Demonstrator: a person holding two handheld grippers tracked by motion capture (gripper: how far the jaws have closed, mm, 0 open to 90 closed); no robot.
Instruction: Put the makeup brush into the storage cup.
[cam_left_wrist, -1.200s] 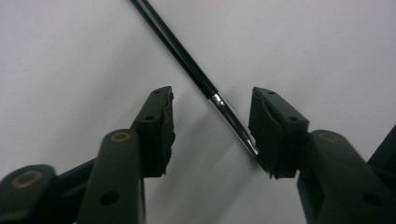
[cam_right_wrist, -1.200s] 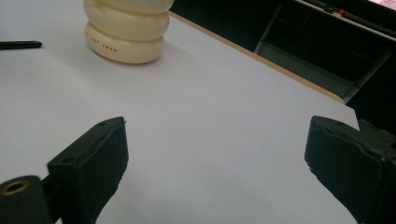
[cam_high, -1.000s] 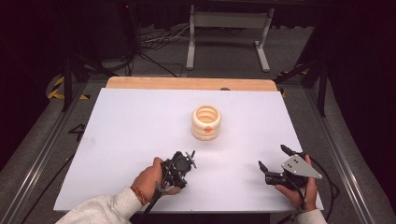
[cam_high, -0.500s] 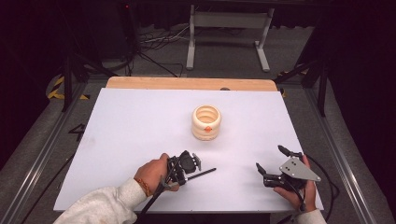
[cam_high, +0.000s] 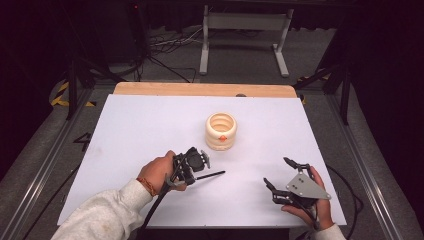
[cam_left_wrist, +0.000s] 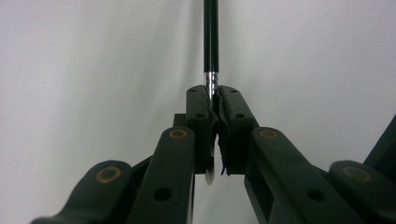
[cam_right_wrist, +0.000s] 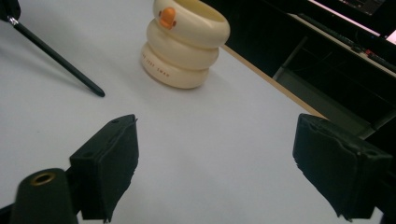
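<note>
Dark room w/ cables and a metal stand (cam_high: 243, 37) on the floor behind; up front a white surface (cam_high: 150, 125) w/ a wooden strip along its far edge.

Left hand-held gripper (cam_high: 197, 165) sits near the front-left of the surface in the high view, held by a hand (cam_high: 157, 172) in a light grey sleeve w/ an orange band at the wrist. Its jaws are together, clamped on a thin black pen (cam_high: 210, 175). The pen sticks out to the right of that gripper, roughly level, tip pointing toward the mid-front of the surface. In the left gripper view the pads pinch the pen (cam_left_wrist: 210, 42) at its silver collar, black shaft running straight on away from the camera over bare white surface.

Right hand-held gripper (cam_high: 277, 175) is at the front-right, grey three-cornered plate on top, cable trailing off the near edge. Jaws stand wide apart, nothing between them; they've just been closing a bit. In the right gripper view both pads (cam_right_wrist: 112, 158) frame bare surface, and the pen (cam_right_wrist: 60, 60) tip shows farther off at upper left, well apart from them.

Cream pen holder (cam_high: 221, 131), shaped like stacked rings w/ a small orange duck bill on the front, stands upright around the middle of the surface, open top. It's beyond both grippers, touching neither; pen tip is near it but apart, on the near side. Some small print runs along its lowest ring, too small to read.
</note>
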